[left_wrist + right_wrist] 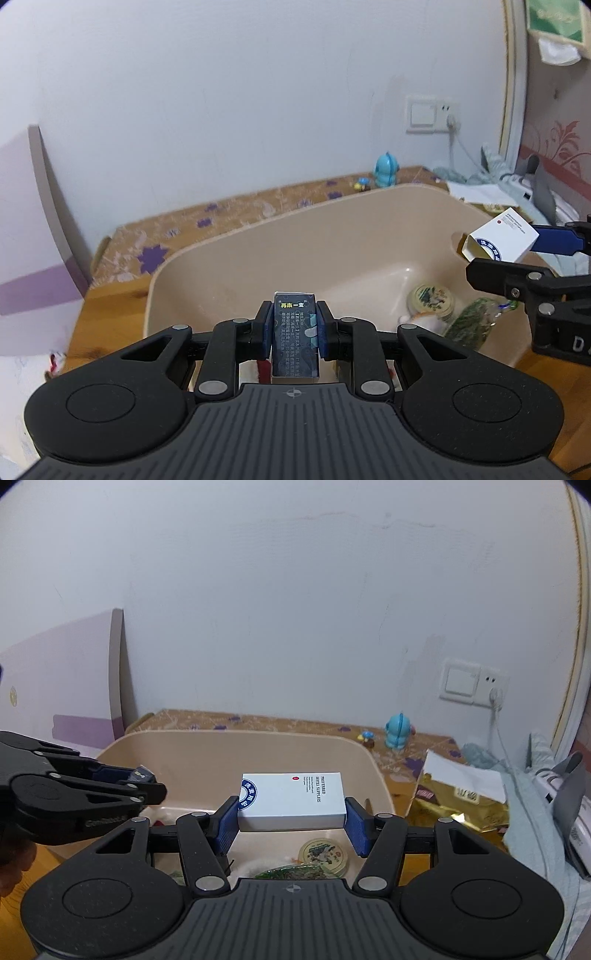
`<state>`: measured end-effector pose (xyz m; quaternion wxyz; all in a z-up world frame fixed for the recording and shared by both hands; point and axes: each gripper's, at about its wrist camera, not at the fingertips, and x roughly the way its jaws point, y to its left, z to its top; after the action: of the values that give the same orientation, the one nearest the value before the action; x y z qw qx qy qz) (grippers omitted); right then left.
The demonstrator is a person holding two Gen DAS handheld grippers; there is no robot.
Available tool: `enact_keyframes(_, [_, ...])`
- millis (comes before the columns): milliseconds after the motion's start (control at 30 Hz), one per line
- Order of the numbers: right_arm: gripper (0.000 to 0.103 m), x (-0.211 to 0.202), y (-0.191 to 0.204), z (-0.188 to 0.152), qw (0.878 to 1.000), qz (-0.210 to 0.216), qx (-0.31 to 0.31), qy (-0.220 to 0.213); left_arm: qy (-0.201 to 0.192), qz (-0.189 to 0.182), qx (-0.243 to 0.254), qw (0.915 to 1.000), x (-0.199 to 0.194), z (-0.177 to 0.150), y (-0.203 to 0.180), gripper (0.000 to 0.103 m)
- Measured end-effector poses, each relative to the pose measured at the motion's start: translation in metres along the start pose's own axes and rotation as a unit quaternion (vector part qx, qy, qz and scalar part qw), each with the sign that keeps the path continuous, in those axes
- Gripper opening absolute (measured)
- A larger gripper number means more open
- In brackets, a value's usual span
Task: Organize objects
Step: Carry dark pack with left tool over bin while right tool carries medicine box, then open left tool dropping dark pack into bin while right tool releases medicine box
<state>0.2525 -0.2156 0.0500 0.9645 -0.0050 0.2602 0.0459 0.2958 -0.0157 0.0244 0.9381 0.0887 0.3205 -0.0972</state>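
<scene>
Left gripper (pixel 294 328): clamped narrowly on a dark printed box (pixel 294 334), held end-on above the near rim of the beige tub (pixel 258 236).
Right gripper (pixel 291 812): closed across the width of a white hotel-supplies box (pixel 295 797), over the tub's right side; in the left view its flap end hangs open.

Tub contents: round tin (pixel 324 854), green packet (pixel 471 323), something white and furry (pixel 421 321), all low at the right of the tub floor.

Risks, judged: both grippers converge on one tub and stand near each other, so a collision could jar either box loose. The white box's open end could crumple under the squeeze. A drop from this height could bounce a box off the tin or over the rim.

Surface (pixel 110 306): orange wood under the tub; beyond the tub, a brown mat (pixel 207 221) with purple flowers, carrying a blue figurine (pixel 386 170). Right of the tub: a gold bag (pixel 461 805), papers, cloth.

Room: pale wall, with switch and socket (pixel 432 113) above the tub's far right.
</scene>
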Motion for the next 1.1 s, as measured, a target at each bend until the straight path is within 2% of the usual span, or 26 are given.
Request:
enact_keyframes(233, [0.056, 0.020, 0.007, -0.002, 0.999, 0.010, -0.011, 0.039, 0.043, 0.002, 0.018, 0.9989, 0.032, 0.001, 0.002, 0.024])
enact_keyframes(367, [0.056, 0.030, 0.012, -0.004, 0.998, 0.012, -0.020, 0.061, 0.063, -0.009, 0.009, 0.9979, 0.040, 0.003, 0.006, 0.024])
enact_keyframes(500, [0.057, 0.035, 0.015, -0.007, 0.997, 0.010, -0.024, 0.069, 0.066, -0.009, 0.011, 0.9977, 0.042, 0.002, 0.005, 0.024])
enact_keyframes(533, [0.062, 0.035, 0.015, -0.007, 0.997, 0.008, -0.023, 0.070, 0.062, -0.010, 0.010, 0.9980, 0.040, 0.002, 0.006, 0.025])
enact_keyframes(600, [0.068, 0.033, 0.014, -0.009, 0.997, 0.006, -0.013, 0.071, 0.055, -0.009, 0.006, 0.9984, 0.037, 0.001, 0.007, 0.044])
enact_keyframes(633, [0.073, 0.032, 0.012, -0.009, 0.997, 0.008, -0.006, 0.071, 0.051, -0.007, 0.001, 0.9987, 0.035, 0.000, 0.008, 0.058])
enact_keyframes(667, [0.074, 0.031, 0.011, -0.009, 0.998, 0.011, 0.001, 0.070, 0.044, -0.005, -0.006, 0.9990, 0.032, 0.001, 0.008, 0.068])
enact_keyframes(833, [0.082, 0.020, 0.008, -0.009, 0.998, 0.005, 0.013, 0.058, 0.020, -0.001, -0.028, 0.9994, 0.015, 0.003, 0.014, 0.076])
enact_keyframes(967, [0.092, 0.009, 0.005, -0.009, 0.999, 0.007, 0.021, 0.048, 0.007, 0.008, -0.020, 0.9998, 0.001, 0.005, 0.015, 0.078])
enact_keyframes(1100, [0.096, -0.003, 0.002, -0.008, 0.999, 0.006, 0.029, 0.041, -0.006, 0.011, -0.021, 0.9997, -0.018, 0.005, 0.016, 0.081])
